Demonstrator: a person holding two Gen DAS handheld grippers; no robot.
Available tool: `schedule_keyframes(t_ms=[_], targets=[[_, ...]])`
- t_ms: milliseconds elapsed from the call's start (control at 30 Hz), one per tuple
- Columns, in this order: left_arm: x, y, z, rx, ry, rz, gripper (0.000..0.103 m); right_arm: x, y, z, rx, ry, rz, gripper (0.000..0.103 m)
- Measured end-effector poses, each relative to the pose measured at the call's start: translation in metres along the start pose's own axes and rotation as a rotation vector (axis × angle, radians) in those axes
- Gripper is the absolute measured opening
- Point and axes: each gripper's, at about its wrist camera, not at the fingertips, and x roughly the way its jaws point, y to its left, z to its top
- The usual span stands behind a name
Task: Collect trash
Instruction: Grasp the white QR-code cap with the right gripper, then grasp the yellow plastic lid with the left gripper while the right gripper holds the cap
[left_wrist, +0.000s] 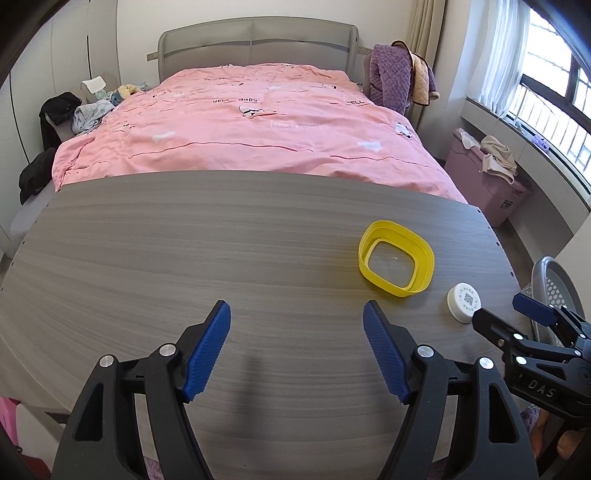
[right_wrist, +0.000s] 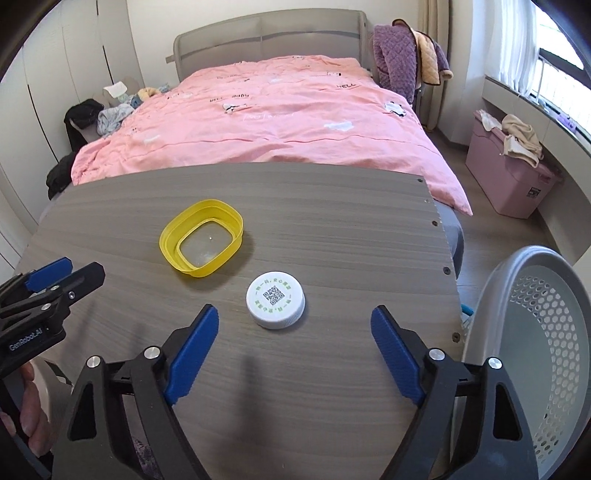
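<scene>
Evidently nothing is being collected yet: white cap (right_wrist: 276, 303) and yellow tub (right_wrist: 201, 237) are sitting on the table (right_wrist: 332, 236), basket (right_wrist: 535, 332) waiting; right gripper (right_wrist: 295, 354) and left gripper (left_wrist: 295, 350) are both gaping, empty.

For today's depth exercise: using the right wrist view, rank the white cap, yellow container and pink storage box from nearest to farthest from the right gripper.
1. White cap, just ahead of the right gripper.
2. Yellow container, farther back, left.
3. Pink storage box, on the floor, far right.
</scene>
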Motion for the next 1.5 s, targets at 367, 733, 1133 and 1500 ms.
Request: schedule_keyframes(t_ms=[367,733,1133,1500], targets=[[0.014,0.002,0.003,-0.004,0.023,-0.013,0.071,0.027,0.014,0.003,-0.057,0.041,-0.054,0.061],[0.022,-0.015,0.005,0.029,0.054,-0.049,0.073,0.020,0.001,0.002,-0.008,0.036,0.016,0.039],[0.040,-0.057,0.009,0.080,0.119,-0.107,0.077,-0.012,-0.036,-0.002,0.113,-0.016,0.070,0.039],[0.060,-0.092,0.018,0.153,0.147,-0.043,0.080,-0.015,-0.052,-0.005,0.165,-0.040,0.130,0.039]])
